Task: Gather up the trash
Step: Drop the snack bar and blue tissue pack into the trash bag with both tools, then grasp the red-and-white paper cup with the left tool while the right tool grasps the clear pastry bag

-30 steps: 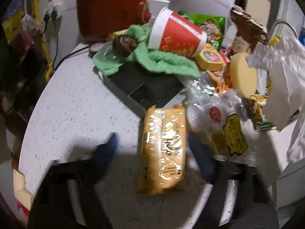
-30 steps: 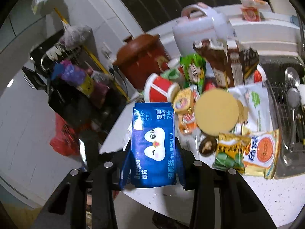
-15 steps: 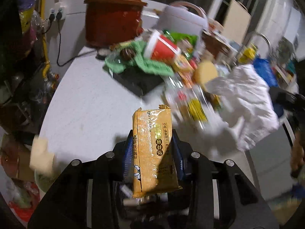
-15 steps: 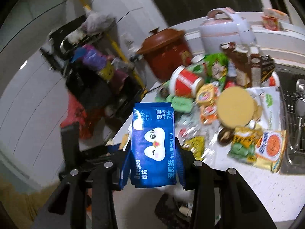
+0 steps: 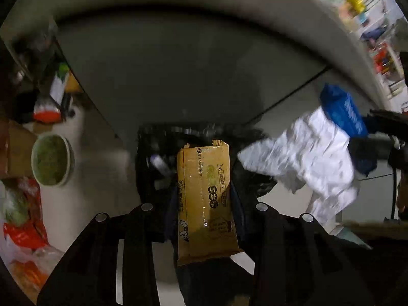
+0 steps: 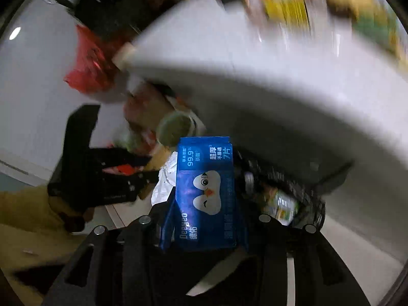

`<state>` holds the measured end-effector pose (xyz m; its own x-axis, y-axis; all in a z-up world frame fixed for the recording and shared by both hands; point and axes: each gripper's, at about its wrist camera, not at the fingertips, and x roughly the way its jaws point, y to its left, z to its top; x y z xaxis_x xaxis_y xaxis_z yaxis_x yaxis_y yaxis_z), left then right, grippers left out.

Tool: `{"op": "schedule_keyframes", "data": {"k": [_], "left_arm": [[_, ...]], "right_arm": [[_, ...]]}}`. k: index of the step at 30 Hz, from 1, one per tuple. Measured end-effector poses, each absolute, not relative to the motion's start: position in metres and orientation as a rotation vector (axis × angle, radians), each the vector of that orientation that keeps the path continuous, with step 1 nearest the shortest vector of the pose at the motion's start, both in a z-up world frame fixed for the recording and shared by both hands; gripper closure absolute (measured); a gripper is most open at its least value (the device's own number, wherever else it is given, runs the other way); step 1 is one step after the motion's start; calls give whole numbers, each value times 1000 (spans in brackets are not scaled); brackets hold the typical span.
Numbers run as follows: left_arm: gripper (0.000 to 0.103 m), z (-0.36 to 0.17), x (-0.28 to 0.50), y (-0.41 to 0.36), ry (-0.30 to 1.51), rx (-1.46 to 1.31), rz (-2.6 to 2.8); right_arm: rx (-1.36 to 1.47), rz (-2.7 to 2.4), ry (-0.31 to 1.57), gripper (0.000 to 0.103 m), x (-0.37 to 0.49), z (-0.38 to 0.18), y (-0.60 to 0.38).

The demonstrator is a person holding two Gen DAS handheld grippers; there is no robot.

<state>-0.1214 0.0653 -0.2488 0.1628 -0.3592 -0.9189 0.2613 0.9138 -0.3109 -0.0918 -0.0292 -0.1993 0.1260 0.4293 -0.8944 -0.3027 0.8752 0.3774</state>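
My left gripper [image 5: 205, 201] is shut on an orange snack wrapper [image 5: 205, 199] and holds it above a black-lined trash bin [image 5: 158, 153] on the floor below the counter. My right gripper [image 6: 204, 204] is shut on a blue wet-wipe pack [image 6: 204, 193], with a white plastic bag [image 6: 164, 181] hanging beside it. From the left wrist view the blue pack [image 5: 344, 113] and white bag [image 5: 311, 153] are at the right, over the bin's right side. The bin [image 6: 283, 193] holds some trash.
The white counter edge [image 6: 255, 63] curves overhead, with blurred packets on top. On the floor stand a green bowl [image 5: 51, 163], a red bag [image 6: 86, 63] and other clutter at the left. A grey cabinet front [image 5: 191, 63] is behind the bin.
Both grippers have swung down from the countertop to below its edge, over the floor bin, still holding their items. One second ago the left gripper was open around the wrapper on the counter.
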Motion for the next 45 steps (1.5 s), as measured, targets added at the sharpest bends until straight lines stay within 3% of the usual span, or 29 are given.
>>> {"op": "schedule_keyframes", "data": {"k": [7, 12, 13, 14, 15, 16, 22, 28, 34, 36, 39, 42, 45], "left_arm": [[67, -366, -98, 41, 1466, -56, -414], [67, -426, -87, 27, 1555, 54, -386], [63, -435, -86, 28, 1571, 67, -363], [50, -443, -84, 29, 1590, 76, -328], [42, -449, -83, 30, 1601, 86, -296], [33, -455, -81, 32, 1606, 102, -250], [28, -461, -78, 31, 1613, 130, -178], [28, -419, -75, 31, 1559, 94, -154], [28, -323, -83, 31, 1417, 75, -223], [27, -296, -90, 31, 1377, 86, -242], [21, -244, -107, 37, 1298, 91, -264], [18, -212, -114, 42, 1239, 90, -266], [18, -190, -110, 44, 1194, 89, -238]], "right_arm": [[67, 353, 1468, 63, -91, -341, -38], [24, 268, 1545, 62, -83, -412, -44], [20, 258, 1550, 61, -81, -419, -46], [25, 245, 1556, 56, -79, -427, -48], [21, 221, 1556, 40, -77, -434, -50], [0, 189, 1544, 31, -76, -437, -52], [11, 145, 1536, 23, -66, -434, -63], [42, 204, 1457, 23, -68, -374, -63], [101, 393, 1285, 23, -74, -242, -48], [108, 481, 1176, 19, -77, -180, -40], [94, 530, 1003, 5, -75, -108, -32], [45, 492, 824, 5, -58, -59, -29], [-1, 379, 771, 5, -28, -50, -31]]}}
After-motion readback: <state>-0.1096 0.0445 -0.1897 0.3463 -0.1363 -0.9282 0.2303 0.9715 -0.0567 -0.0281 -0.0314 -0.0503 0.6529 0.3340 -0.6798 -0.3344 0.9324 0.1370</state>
